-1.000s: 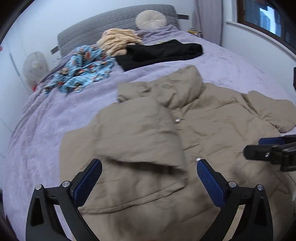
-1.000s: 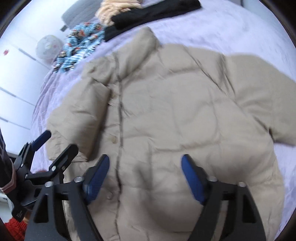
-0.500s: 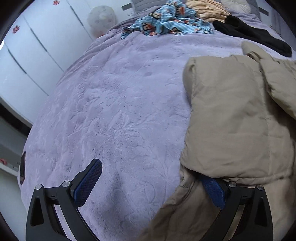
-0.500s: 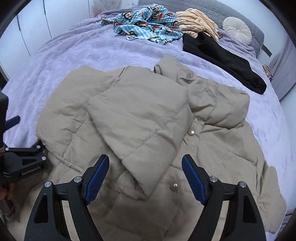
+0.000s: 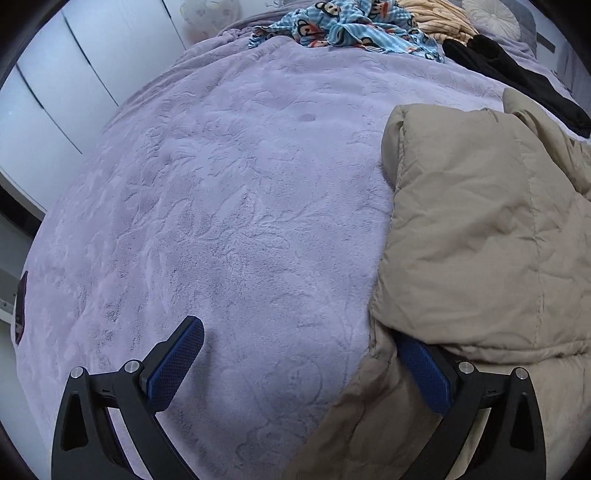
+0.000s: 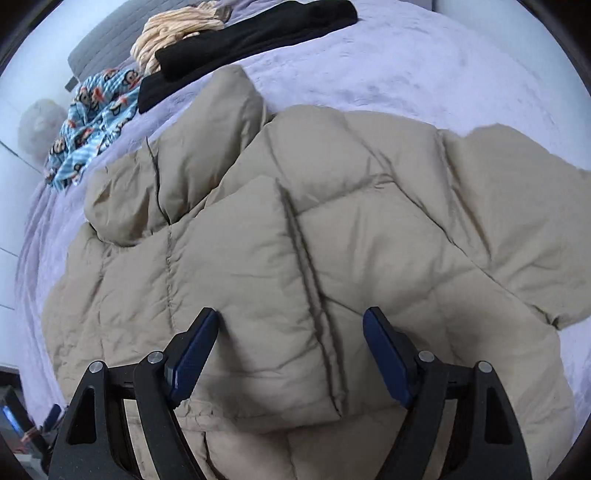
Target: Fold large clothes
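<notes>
A tan puffer jacket (image 6: 332, 240) lies spread on the purple bed cover (image 5: 221, 206), one sleeve folded over its front. In the left wrist view the jacket (image 5: 480, 240) fills the right side. My left gripper (image 5: 303, 363) is open at the jacket's left edge; its right finger (image 5: 424, 373) is tucked under the folded sleeve, its left finger (image 5: 177, 363) over bare cover. My right gripper (image 6: 291, 354) is open and empty, its jaws wide just above the folded sleeve near the hem.
At the head of the bed lie a blue cartoon-print garment (image 5: 351, 29), a yellow striped garment (image 6: 177, 33) and a black garment (image 6: 251, 40). White wardrobe doors (image 5: 74, 74) stand left of the bed. The other sleeve (image 6: 517, 206) reaches right.
My left gripper has stayed at the jacket's left edge with its right finger under the sleeve. My right gripper has swung round and come down closer over the folded sleeve.
</notes>
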Action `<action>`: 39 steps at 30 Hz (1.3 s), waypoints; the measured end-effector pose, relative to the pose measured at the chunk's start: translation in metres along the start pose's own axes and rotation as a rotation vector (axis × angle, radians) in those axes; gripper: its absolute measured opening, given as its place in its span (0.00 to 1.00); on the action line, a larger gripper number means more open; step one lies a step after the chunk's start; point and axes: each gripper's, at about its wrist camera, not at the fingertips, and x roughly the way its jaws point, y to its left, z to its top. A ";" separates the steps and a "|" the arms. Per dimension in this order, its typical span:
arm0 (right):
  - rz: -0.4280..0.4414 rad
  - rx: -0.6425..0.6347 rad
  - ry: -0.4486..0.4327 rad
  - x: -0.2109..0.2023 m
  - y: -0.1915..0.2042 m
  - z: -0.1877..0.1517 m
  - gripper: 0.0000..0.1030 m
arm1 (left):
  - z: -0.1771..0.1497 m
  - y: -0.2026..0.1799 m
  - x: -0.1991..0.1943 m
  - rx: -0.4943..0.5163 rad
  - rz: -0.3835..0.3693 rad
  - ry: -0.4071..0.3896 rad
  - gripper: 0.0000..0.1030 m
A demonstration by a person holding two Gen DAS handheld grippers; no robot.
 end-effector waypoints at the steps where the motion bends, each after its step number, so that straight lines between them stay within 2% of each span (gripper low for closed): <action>1: -0.004 0.003 -0.015 -0.009 -0.005 -0.002 0.81 | 0.000 0.005 -0.008 0.016 -0.026 0.007 1.00; 4: -0.009 -0.004 -0.064 -0.034 -0.016 -0.004 0.77 | 0.001 0.023 -0.038 0.018 -0.028 -0.017 1.00; 5: 0.000 0.001 -0.079 -0.041 -0.019 -0.004 0.63 | 0.005 0.027 -0.046 0.009 -0.029 -0.031 1.00; 6: 0.005 0.002 -0.087 -0.048 -0.020 -0.005 0.36 | 0.012 0.030 -0.055 -0.007 -0.021 -0.058 1.00; 7: 0.018 -0.003 -0.088 -0.052 -0.021 -0.005 0.27 | 0.022 0.030 -0.061 -0.021 -0.024 -0.092 0.96; 8: 0.038 -0.008 -0.085 -0.053 -0.019 -0.003 0.21 | 0.033 0.025 -0.063 -0.022 -0.057 -0.114 0.91; 10: 0.084 -0.047 -0.069 -0.052 -0.010 -0.002 0.20 | 0.054 0.010 -0.057 -0.006 -0.117 -0.126 0.70; 12: 0.098 -0.140 -0.057 -0.048 0.009 -0.004 0.20 | 0.070 -0.014 -0.043 0.030 -0.174 -0.153 0.64; 14: 0.079 -0.233 -0.036 -0.037 0.027 -0.005 0.19 | 0.085 -0.042 -0.020 0.060 -0.191 -0.152 0.64; 17: 0.033 -0.307 0.009 -0.010 0.038 -0.003 0.19 | 0.092 -0.067 0.012 0.075 -0.171 -0.117 0.64; 20: -0.003 -0.342 0.020 0.017 0.030 0.004 0.15 | 0.087 -0.064 0.032 0.009 -0.205 -0.076 0.65; 22: 0.027 -0.350 0.013 0.029 0.027 0.009 0.15 | 0.082 -0.059 0.036 -0.023 -0.208 -0.075 0.69; 24: 0.037 -0.371 -0.005 0.035 0.027 0.010 0.15 | 0.080 -0.060 0.036 -0.025 -0.199 -0.080 0.69; 28: -0.004 -0.435 -0.023 0.023 0.029 0.001 0.15 | 0.081 -0.067 0.032 0.011 -0.156 -0.095 0.72; 32: -0.099 -0.452 -0.041 0.005 0.011 -0.013 0.19 | 0.081 -0.058 0.011 0.020 -0.107 -0.115 0.72; 35: -0.122 -0.387 -0.033 -0.011 -0.015 -0.017 0.19 | 0.077 -0.046 -0.005 0.014 -0.081 -0.121 0.72; 39: -0.097 -0.269 -0.025 -0.031 -0.036 -0.020 0.20 | 0.060 -0.035 -0.019 0.035 -0.031 -0.107 0.72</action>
